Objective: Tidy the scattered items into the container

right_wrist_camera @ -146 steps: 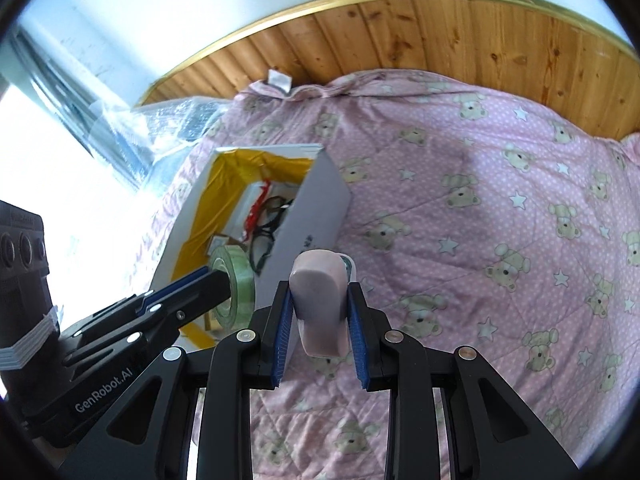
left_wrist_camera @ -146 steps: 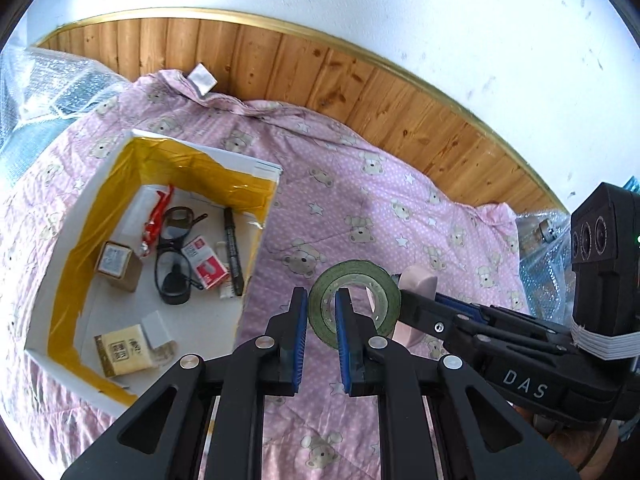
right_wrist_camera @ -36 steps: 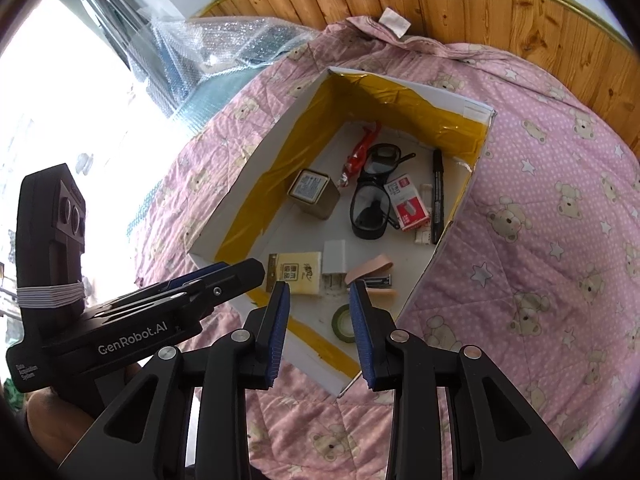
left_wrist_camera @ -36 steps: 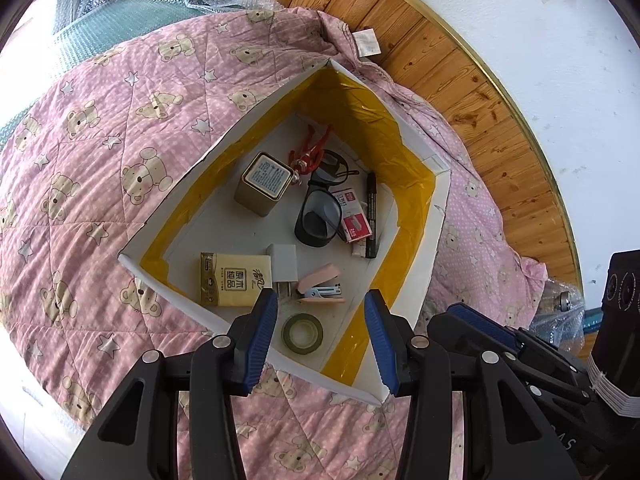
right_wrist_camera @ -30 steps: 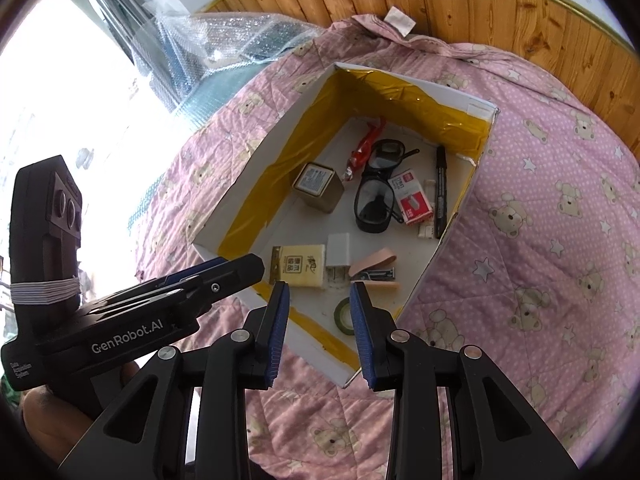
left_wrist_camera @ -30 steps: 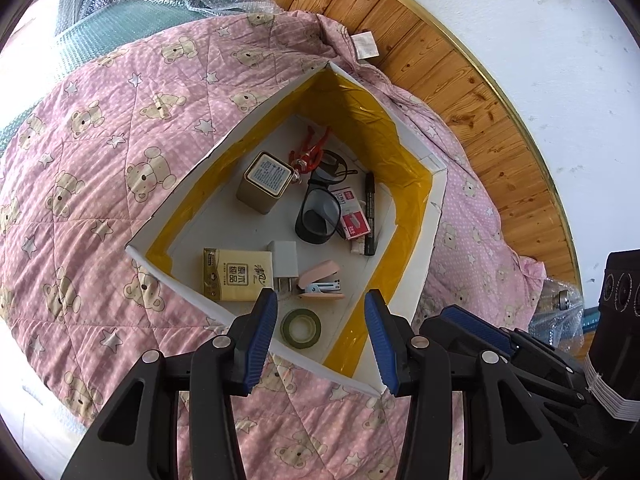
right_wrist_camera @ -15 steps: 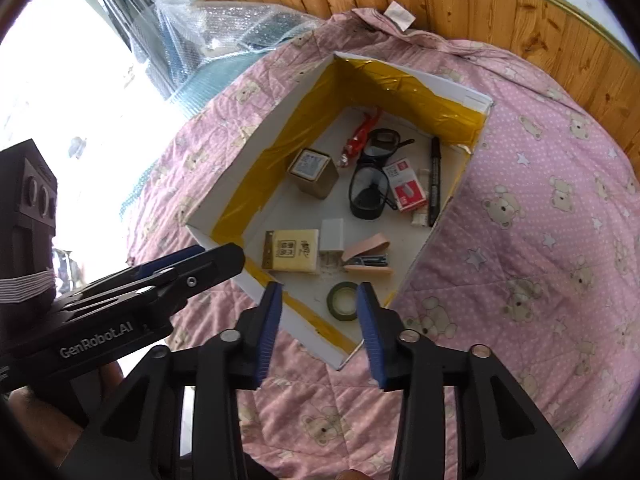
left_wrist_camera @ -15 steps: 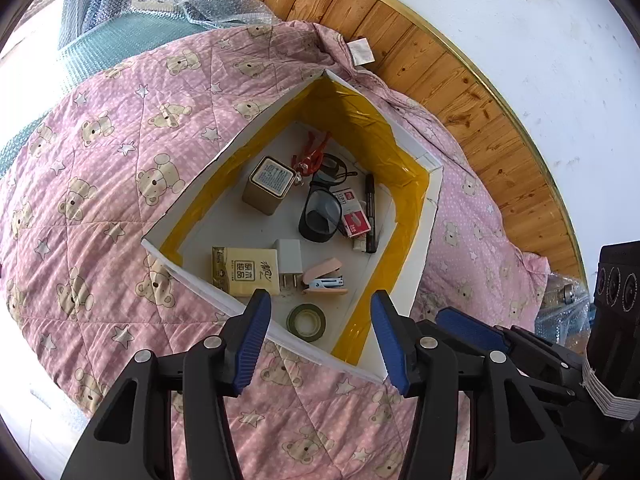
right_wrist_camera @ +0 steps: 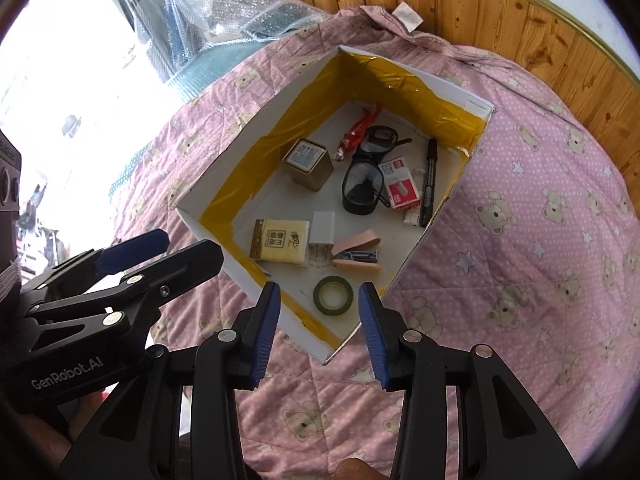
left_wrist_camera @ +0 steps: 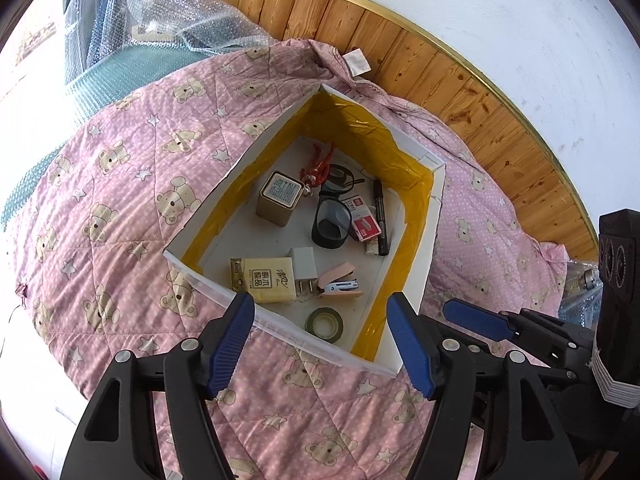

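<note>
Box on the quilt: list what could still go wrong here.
The box sits on a soft, humped pink quilt, so a nudge might tilt it and slide things about. The glasses lie among the marker and staple box; another dropped item could scratch them. The right gripper, jaws open, hovers over the near corner and could clip it.

Pink teddy-bear quilt (left_wrist_camera: 120, 184) spread out under me, wood panelling (left_wrist_camera: 460, 92) with a gold trim below a white wall (left_wrist_camera: 520, 12), bubble wrap (right_wrist_camera: 240, 12) piled by a bright window.

Left claw (left_wrist_camera: 320, 338) and right claw (right_wrist_camera: 318, 330) both gape wide, empty.
</note>
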